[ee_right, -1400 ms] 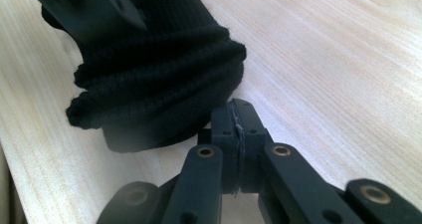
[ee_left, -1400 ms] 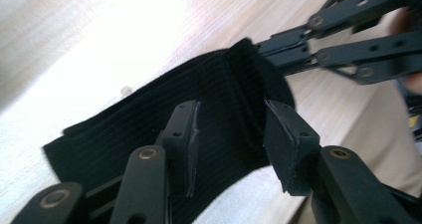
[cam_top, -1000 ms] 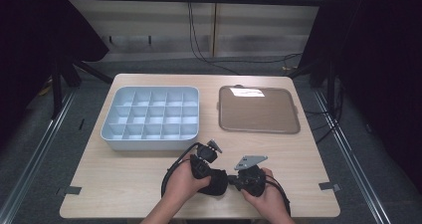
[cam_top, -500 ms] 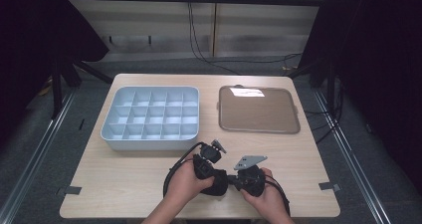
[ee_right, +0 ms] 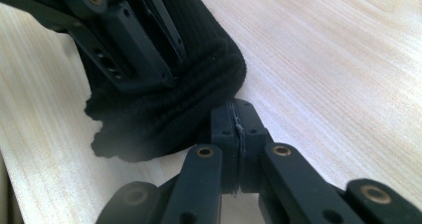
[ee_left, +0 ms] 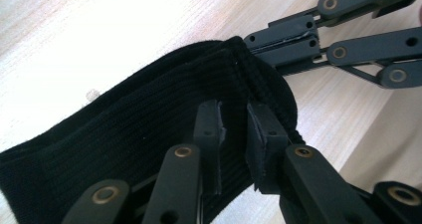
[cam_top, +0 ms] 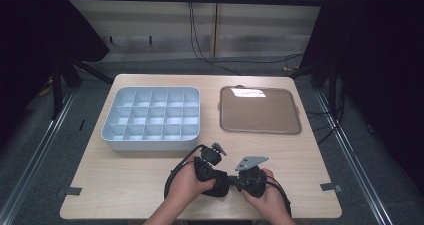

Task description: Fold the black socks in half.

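Note:
A black ribbed sock [cam_top: 216,189] lies on the table near the front edge, between two hands. In the left gripper view, my left gripper [ee_left: 234,134] has its jaws a narrow gap apart on the sock's [ee_left: 124,134] cuff fabric. My right gripper [ee_right: 238,122] is shut tight, pinching the cuff's edge, with the sock [ee_right: 199,84] bunched just ahead. The right gripper [ee_left: 288,47] reaches the cuff from the top right of the left gripper view. In the high view, the left gripper [cam_top: 221,177] and right gripper [cam_top: 234,179] meet nose to nose.
A pale blue tray [cam_top: 150,144] with several compartments stands at the back left. A flat brown tray [cam_top: 260,110] lies at the back right. Bare wooden tabletop [cam_top: 125,185] surrounds the hands, and black cables loop beside each gripper.
Both hands stay almost where they were. The left gripper has edged slightly forward and to the right over the sock.

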Available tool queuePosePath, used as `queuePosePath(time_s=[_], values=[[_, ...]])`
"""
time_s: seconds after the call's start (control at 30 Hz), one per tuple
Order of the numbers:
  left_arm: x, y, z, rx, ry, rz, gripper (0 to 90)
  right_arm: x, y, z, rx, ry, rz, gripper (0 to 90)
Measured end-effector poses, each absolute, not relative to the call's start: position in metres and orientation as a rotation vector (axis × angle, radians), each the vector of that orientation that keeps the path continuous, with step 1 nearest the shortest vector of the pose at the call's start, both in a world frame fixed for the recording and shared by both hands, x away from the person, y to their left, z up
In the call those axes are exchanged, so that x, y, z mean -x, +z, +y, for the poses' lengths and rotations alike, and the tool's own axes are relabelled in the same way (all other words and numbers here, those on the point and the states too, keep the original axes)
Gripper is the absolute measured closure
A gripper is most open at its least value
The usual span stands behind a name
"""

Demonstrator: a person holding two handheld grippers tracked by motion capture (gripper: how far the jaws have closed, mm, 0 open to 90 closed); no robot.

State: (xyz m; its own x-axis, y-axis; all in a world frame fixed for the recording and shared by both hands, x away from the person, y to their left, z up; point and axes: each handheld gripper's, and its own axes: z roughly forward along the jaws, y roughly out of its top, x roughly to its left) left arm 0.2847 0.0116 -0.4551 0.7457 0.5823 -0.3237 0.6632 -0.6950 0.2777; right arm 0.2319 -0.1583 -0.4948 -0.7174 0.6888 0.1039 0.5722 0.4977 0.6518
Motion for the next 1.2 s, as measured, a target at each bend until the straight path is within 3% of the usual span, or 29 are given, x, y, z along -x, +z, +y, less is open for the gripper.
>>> queuePosePath(time_s=[0.6, 1.2], values=[[-0.294, -0.422, 0.048, -2.49, -0.231, 0.981, 50.2, -0.233, -0.496, -0.159, -1.095, 1.042, 2.562, 89.0], [-0.303, -0.445, 0.088, -2.506, -0.133, 1.167, 45.3, -0.232, -0.496, -0.158, -1.097, 1.041, 2.561, 89.0]])
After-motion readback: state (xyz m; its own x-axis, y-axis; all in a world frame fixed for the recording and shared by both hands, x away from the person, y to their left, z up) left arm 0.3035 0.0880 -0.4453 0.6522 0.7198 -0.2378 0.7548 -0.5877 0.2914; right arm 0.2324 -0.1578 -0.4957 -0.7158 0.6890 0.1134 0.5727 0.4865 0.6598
